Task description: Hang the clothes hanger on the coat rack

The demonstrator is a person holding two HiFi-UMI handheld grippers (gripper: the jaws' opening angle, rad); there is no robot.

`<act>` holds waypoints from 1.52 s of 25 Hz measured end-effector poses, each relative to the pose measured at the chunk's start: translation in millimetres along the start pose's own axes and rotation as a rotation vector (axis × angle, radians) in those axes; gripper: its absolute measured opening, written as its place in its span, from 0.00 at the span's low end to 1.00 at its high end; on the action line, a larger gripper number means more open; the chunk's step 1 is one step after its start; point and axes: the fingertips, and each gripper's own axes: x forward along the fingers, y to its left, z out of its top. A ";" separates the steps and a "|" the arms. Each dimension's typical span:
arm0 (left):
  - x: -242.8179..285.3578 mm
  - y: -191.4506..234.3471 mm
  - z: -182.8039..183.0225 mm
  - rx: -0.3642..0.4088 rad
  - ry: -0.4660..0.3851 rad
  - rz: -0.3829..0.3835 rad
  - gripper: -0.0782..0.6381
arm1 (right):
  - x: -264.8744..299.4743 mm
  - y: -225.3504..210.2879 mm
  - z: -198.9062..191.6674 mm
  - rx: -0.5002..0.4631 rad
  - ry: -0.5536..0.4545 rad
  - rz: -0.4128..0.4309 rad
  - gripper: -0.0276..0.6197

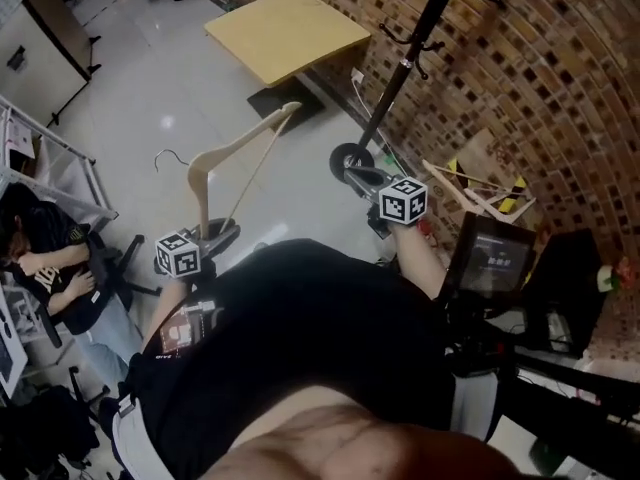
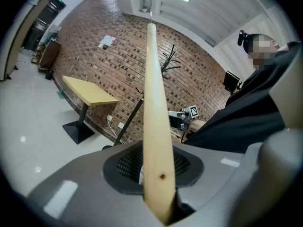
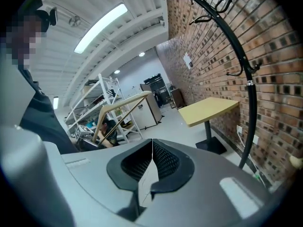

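Plainly, the left gripper (image 1: 212, 233) had its fingers clenched on one arm of the smooth, pale wooden clothes hanger (image 1: 235, 153), held clear of the coat rack (image 1: 400, 73). The right gripper (image 1: 358, 177) had its fingers closed and empty, just beside the slim black coat rack against the rough brick wall (image 1: 540, 78).

Glossy pale floor (image 1: 170, 88), with a yellow-topped table (image 1: 290, 30) and the coat rack (image 1: 400, 68) on it beside the brick wall (image 1: 530, 68).

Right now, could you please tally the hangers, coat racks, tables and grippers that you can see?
hanger: 1
coat rack: 1
table: 1
grippers: 2, the left gripper and the right gripper
Total: 5
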 end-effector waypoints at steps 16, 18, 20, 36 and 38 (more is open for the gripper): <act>131.6 102.6 123.5 0.229 0.301 -0.389 0.26 | -29.5 -86.3 48.6 0.176 -0.224 -0.422 0.07; 157.5 98.6 126.1 0.244 0.317 -0.404 0.26 | -42.7 -102.5 50.2 0.182 -0.245 -0.433 0.07; 187.6 91.5 131.0 0.264 0.334 -0.407 0.26 | -55.5 -121.1 53.1 0.185 -0.259 -0.427 0.07; 386.2 -15.0 143.3 0.377 0.489 -0.523 0.26 | -167.7 -253.5 76.8 0.174 -0.292 -0.437 0.08; 401.1 -15.3 145.7 0.402 0.521 -0.557 0.26 | -176.6 -260.4 74.7 0.186 -0.304 -0.478 0.08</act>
